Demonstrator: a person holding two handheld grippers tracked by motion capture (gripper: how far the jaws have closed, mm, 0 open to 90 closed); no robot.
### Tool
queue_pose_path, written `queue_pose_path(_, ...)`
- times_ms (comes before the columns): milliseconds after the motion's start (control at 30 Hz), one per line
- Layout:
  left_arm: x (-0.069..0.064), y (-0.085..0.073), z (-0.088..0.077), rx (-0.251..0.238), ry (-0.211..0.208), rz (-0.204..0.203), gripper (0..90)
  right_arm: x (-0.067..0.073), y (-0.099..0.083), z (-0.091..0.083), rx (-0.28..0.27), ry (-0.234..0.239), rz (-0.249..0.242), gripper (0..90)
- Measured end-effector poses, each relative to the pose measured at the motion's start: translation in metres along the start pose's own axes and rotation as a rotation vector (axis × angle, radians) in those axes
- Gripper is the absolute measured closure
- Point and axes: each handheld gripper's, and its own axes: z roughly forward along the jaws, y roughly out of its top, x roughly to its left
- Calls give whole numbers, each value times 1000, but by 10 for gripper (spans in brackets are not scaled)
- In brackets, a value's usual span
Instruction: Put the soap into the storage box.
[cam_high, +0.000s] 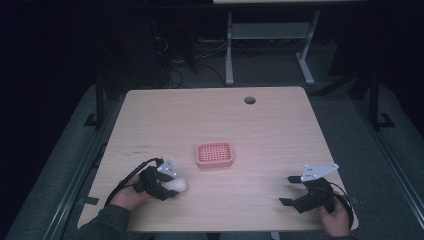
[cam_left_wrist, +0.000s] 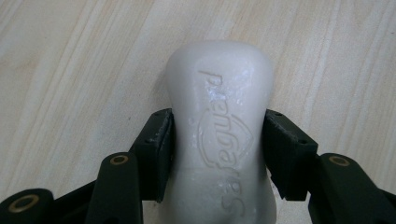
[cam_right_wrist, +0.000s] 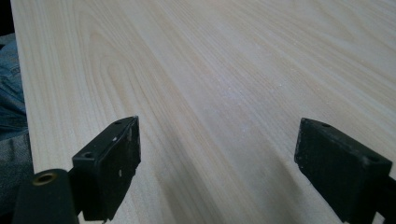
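At the near left of the pale wooden table (cam_high: 280, 130), the left gripper (cam_high: 172, 187) has its black jaws closed in on a white, waisted bar of soap (cam_high: 176, 184) with raised lettering on its top face. In the left gripper view the two pads press against the narrow middle of the soap bar (cam_left_wrist: 219, 140), one on each side, and the bar lies flat on the wood, its rounded far end reaching out past the jaws. The person's left hand (cam_high: 127, 196), in a dark sleeve, holds this gripper close to the near edge.

At the near right, the right gripper (cam_high: 289, 190) sits in the person's right hand (cam_high: 336, 220), its jaws standing wide apart with nothing between them. The right gripper view shows bare wood grain between the two black pads (cam_right_wrist: 114, 163).

Farther in, near the middle of the table and just beyond the soap to its right, rests a pink rectangular plastic soap dish (cam_high: 215, 154) with a gridded top, apart from both grippers. At the far edge is a round cable hole (cam_high: 249, 100).
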Motion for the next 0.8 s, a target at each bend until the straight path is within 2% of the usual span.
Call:
queue_pose_path(533,0,3,0,16,-6,-9,492,0,0,0,0,0,1,142)
queue_pose_path(800,-1,5,-5,1,8,-17,493,0,0,-1,-2,-3,2,142)
